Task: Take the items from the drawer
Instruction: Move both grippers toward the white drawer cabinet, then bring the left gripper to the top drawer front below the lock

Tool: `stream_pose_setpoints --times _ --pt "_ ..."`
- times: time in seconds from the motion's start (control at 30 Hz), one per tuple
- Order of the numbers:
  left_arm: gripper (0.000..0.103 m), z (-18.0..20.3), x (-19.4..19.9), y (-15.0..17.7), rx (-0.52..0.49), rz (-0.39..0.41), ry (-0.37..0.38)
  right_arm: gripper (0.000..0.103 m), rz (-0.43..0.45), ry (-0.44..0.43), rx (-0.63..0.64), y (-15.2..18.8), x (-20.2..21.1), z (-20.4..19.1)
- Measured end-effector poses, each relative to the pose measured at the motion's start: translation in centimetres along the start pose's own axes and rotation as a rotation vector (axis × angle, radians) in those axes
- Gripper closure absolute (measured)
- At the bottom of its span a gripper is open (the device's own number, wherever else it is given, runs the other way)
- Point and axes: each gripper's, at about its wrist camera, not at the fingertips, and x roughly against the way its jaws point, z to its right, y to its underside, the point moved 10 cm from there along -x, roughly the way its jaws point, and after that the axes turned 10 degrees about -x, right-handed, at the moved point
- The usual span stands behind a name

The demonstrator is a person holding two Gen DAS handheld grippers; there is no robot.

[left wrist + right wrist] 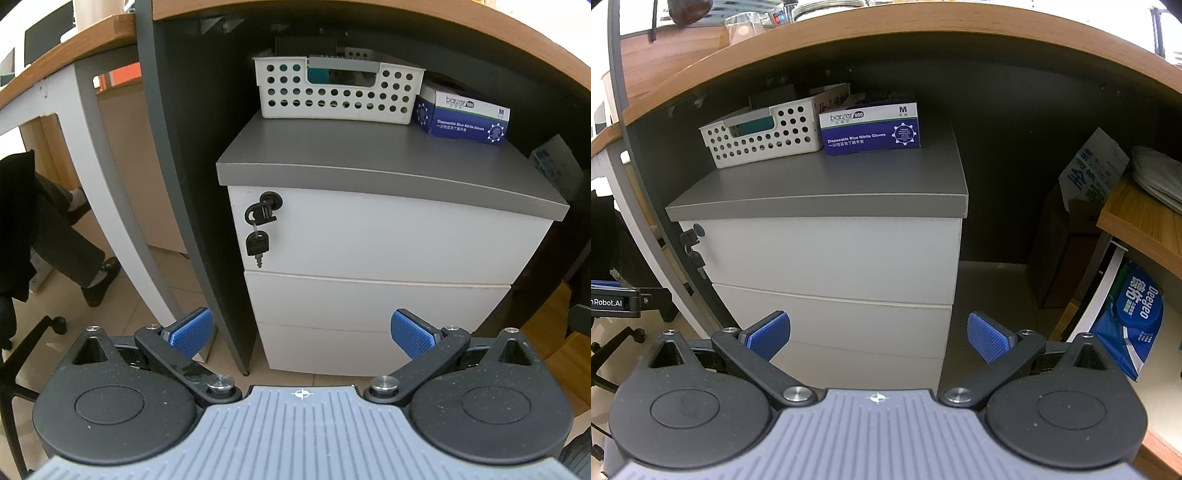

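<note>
A white three-drawer cabinet (369,258) with a grey top stands under a wooden desk; it also shows in the right wrist view (831,266). All three drawers are shut. A key (256,245) hangs from the lock on the top drawer's left. My left gripper (301,332) is open and empty, a short way in front of the lower drawers. My right gripper (879,334) is open and empty, facing the cabinet's right half. The drawers' contents are hidden.
A white perforated basket (332,92) and a blue nitrile glove box (461,118) sit on the cabinet top. At right an open shelf holds a blue wipes pack (1134,317). A dark desk panel (184,184) stands left of the cabinet; a seated person's leg (74,251) is beyond it.
</note>
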Motion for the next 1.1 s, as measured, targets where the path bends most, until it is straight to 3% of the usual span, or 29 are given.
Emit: stream_pose_setpoints --times 0.53,1.1 --pt "0.000 -0.9 -1.3 -0.4 -0.022 0.012 0.031 0.000 0.011 -0.020 0.025 -1.5 -1.8 -0.2" --pt "0.000 -3.3 -5.6 -3.0 -0.072 0.051 0.035 0.000 0.008 -0.009 0.068 -3.6 -6.2 1.2"
